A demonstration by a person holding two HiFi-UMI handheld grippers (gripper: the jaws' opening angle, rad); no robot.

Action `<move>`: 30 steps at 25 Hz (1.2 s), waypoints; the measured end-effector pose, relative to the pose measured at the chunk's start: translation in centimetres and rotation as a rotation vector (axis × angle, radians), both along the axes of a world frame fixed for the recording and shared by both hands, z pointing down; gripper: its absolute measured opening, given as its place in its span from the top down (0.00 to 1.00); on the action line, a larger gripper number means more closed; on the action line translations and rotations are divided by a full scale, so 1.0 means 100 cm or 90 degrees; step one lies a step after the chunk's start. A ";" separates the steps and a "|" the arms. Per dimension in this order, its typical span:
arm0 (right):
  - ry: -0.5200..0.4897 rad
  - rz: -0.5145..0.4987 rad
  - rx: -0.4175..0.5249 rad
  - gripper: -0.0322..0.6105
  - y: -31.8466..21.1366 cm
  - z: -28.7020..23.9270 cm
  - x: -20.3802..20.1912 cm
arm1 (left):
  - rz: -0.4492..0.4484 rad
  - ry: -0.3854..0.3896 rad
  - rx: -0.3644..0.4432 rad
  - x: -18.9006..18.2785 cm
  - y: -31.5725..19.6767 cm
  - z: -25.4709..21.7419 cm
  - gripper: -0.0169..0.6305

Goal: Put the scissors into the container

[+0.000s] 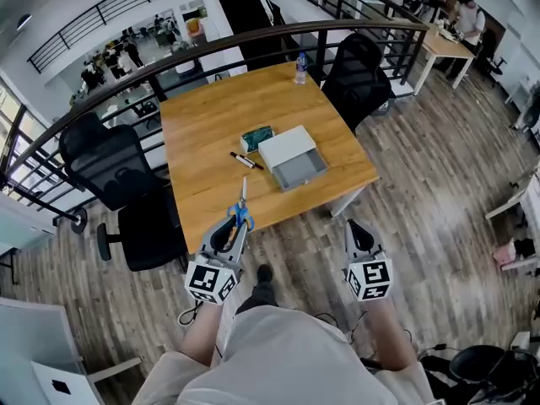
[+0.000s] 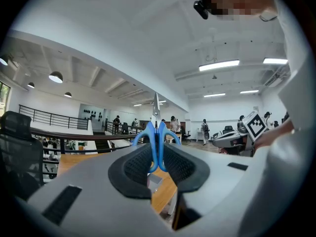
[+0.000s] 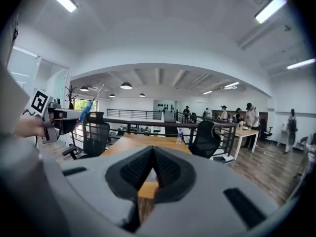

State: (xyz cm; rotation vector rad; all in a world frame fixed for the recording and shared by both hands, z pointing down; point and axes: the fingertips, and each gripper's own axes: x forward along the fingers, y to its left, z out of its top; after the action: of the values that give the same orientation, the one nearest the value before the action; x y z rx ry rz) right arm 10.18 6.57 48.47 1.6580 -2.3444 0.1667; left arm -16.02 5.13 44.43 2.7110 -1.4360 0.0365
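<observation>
Blue-handled scissors point(image 1: 241, 210) are clamped in my left gripper point(image 1: 237, 224), which is shut on the handles. The blades point away from me over the near edge of the wooden table point(image 1: 202, 116). In the left gripper view the blue handles point(image 2: 157, 141) sit between the black pads with the blade tip standing upward. The container point(image 1: 288, 147), a white box with its grey tray slid out toward the near right, lies on the table just beyond and right of the scissors. My right gripper point(image 1: 355, 227) hangs off the table's near right corner, shut and with nothing in it point(image 3: 152, 155).
A black marker point(image 1: 246, 160) and a green packet point(image 1: 256, 137) lie left of the container. A water bottle point(image 1: 300, 67) stands at the table's far edge. Black office chairs point(image 1: 114, 171) point(image 1: 359, 74) flank the table, and a curved railing point(image 1: 253, 36) runs behind it.
</observation>
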 end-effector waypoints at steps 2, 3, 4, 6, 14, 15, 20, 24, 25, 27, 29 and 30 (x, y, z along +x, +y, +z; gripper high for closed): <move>0.004 0.005 -0.004 0.95 -0.020 0.001 -0.010 | 0.009 0.000 -0.002 -0.007 -0.022 0.001 0.86; 0.007 0.006 -0.006 0.95 -0.030 0.002 -0.016 | 0.012 0.000 -0.003 -0.011 -0.033 0.002 0.86; 0.009 0.007 -0.007 0.95 -0.039 0.002 -0.022 | 0.016 0.000 -0.004 -0.016 -0.043 0.003 0.86; 0.015 0.009 -0.008 0.95 -0.058 0.002 -0.034 | 0.025 -0.001 -0.006 -0.025 -0.065 0.004 0.86; 0.027 0.043 -0.027 0.95 -0.116 0.010 -0.061 | 0.075 -0.006 -0.016 -0.040 -0.137 0.011 0.86; 0.028 0.047 -0.030 0.95 -0.121 0.012 -0.063 | 0.082 -0.007 -0.017 -0.039 -0.145 0.011 0.86; 0.030 0.065 -0.042 0.95 -0.137 0.020 -0.067 | 0.106 -0.009 -0.030 -0.038 -0.173 0.020 0.86; 0.031 0.077 -0.050 0.95 -0.143 0.021 -0.062 | 0.120 -0.008 -0.045 -0.031 -0.184 0.027 0.86; 0.030 0.080 -0.053 0.95 -0.145 0.022 -0.060 | 0.124 -0.009 -0.048 -0.028 -0.187 0.029 0.86; 0.027 0.084 -0.059 0.95 -0.149 0.025 -0.054 | 0.130 -0.013 -0.055 -0.020 -0.193 0.034 0.86; 0.023 0.082 -0.068 0.95 -0.154 0.032 -0.048 | 0.133 -0.019 -0.064 -0.012 -0.200 0.040 0.86; 0.021 0.080 -0.072 0.95 -0.158 0.036 -0.045 | 0.134 -0.022 -0.069 -0.007 -0.203 0.044 0.86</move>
State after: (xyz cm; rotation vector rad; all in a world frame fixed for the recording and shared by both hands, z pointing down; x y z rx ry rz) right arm 5.67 -9.18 52.05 1.7397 -2.1650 0.2900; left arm -16.73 -15.18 48.79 2.7711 -1.1151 0.1692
